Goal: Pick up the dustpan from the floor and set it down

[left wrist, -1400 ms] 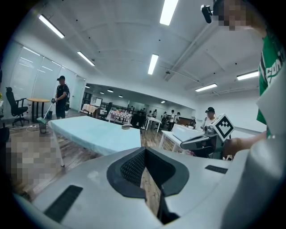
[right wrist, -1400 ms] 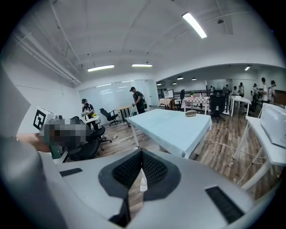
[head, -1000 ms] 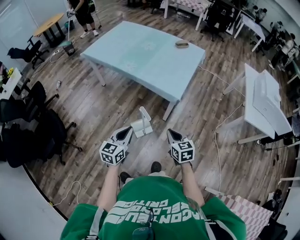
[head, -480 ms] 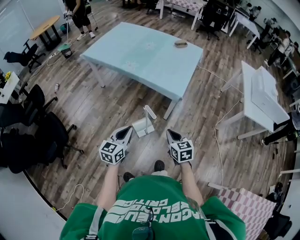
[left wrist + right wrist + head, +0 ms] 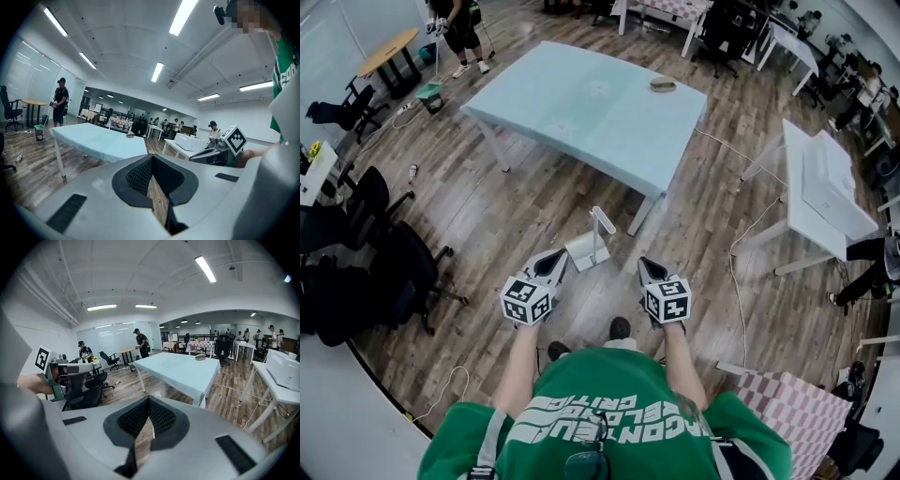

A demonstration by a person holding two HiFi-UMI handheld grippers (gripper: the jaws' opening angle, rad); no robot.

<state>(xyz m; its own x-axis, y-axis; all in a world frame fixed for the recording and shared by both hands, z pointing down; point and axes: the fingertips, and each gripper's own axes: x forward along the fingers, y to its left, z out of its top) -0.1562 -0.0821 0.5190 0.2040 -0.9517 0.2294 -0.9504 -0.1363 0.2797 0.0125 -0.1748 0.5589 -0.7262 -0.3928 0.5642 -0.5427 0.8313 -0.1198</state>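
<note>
Floor [image 5: 487, 225]: brown wood planks with a dull sheen, running under and all around the table.
Table [image 5: 581, 103]: your landmark. It has a broad, flat, pale blue rectangular top on thin white legs, and one corner points towards you.
Dustpan [image 5: 584, 251]: white, hard and smooth like plastic. It stands on the floor just on your side of the table's near corner leg, close to that leg but apart from it.
Dustpan's long axis: the thin straight handle is the long part. It rises about upright from the boxy pan, with its looped top end towards the table. The pan sits low, on the side of the handle away from that leg. You cannot tell which way its mouth faces.
Your left gripper [image 5: 553, 262]: grey shell with black ribbed pads. It is on your side of the table, near the pan, its tips pointed at the table. The pads meet and nothing is between them.
Your right gripper [image 5: 648, 270]: same build. It is on the other side of the dustpan from the left one, a little further from it. Its jaws are closed and empty.
Round thing [image 5: 663, 86]: small, flat and tan, lying on the table near its far edge.
</note>
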